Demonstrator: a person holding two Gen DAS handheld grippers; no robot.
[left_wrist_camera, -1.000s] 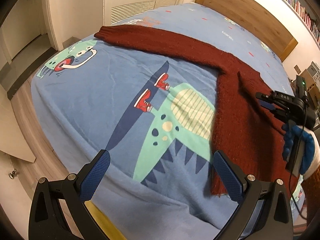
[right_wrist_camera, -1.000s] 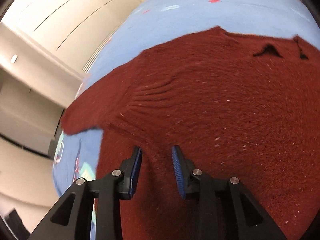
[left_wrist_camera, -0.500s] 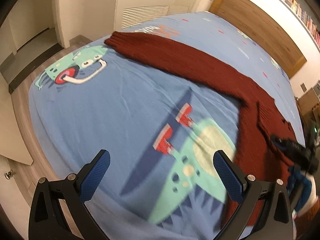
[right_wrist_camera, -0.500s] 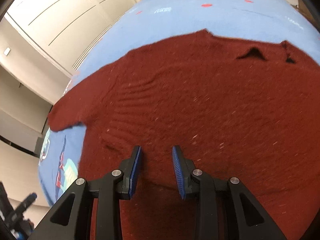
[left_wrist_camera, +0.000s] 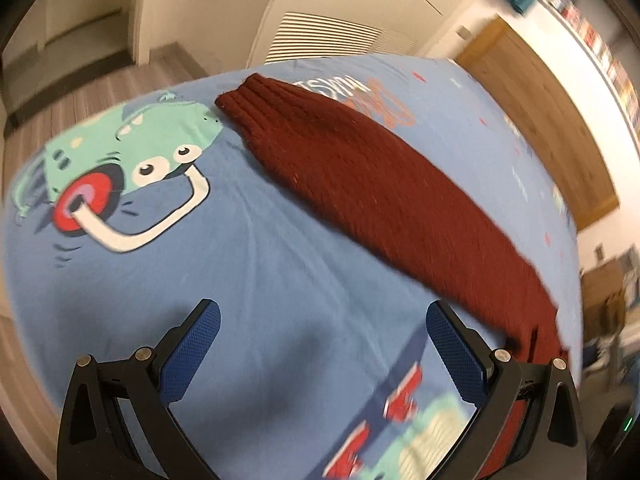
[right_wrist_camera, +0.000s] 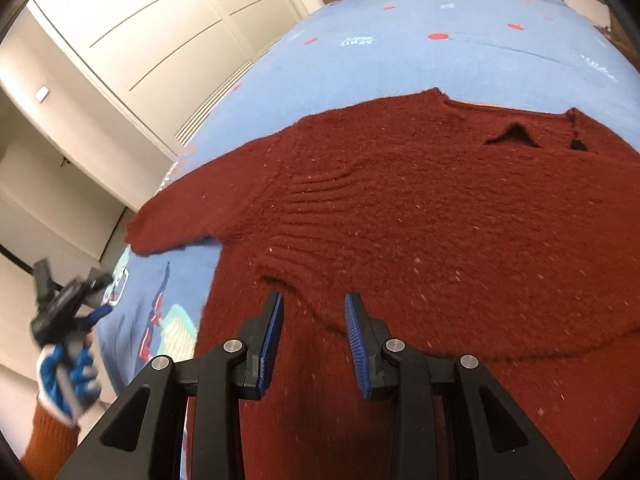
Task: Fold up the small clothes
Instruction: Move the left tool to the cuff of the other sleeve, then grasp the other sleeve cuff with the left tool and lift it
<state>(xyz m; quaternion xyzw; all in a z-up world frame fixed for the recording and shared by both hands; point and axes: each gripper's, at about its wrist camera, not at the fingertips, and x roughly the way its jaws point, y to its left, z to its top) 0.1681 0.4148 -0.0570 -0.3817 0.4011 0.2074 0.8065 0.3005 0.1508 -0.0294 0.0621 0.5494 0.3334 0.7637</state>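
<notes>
A dark red knitted sweater (right_wrist_camera: 420, 216) lies on a bed with a blue cartoon-print cover (right_wrist_camera: 400, 52). Its hem is folded up over the body. One sleeve (left_wrist_camera: 380, 200) stretches flat across the cover, with its cuff (left_wrist_camera: 248, 104) at the far end. My left gripper (left_wrist_camera: 320, 344) is wide open and empty above bare cover, near the sleeve's shoulder end. It also shows in the right wrist view (right_wrist_camera: 80, 300), held by a gloved hand. My right gripper (right_wrist_camera: 314, 316) is partly open over the folded hem edge and holds nothing.
White wardrobe doors (right_wrist_camera: 160, 40) and wooden floor (left_wrist_camera: 80, 92) lie beyond the bed's far edge. A wooden headboard (left_wrist_camera: 540, 128) stands at the right. A bookshelf runs along the wall above it.
My left gripper has swung from the sweater's body out along the sleeve toward the cuff. My right gripper has drawn back slightly over the folded hem. Both stay empty.
</notes>
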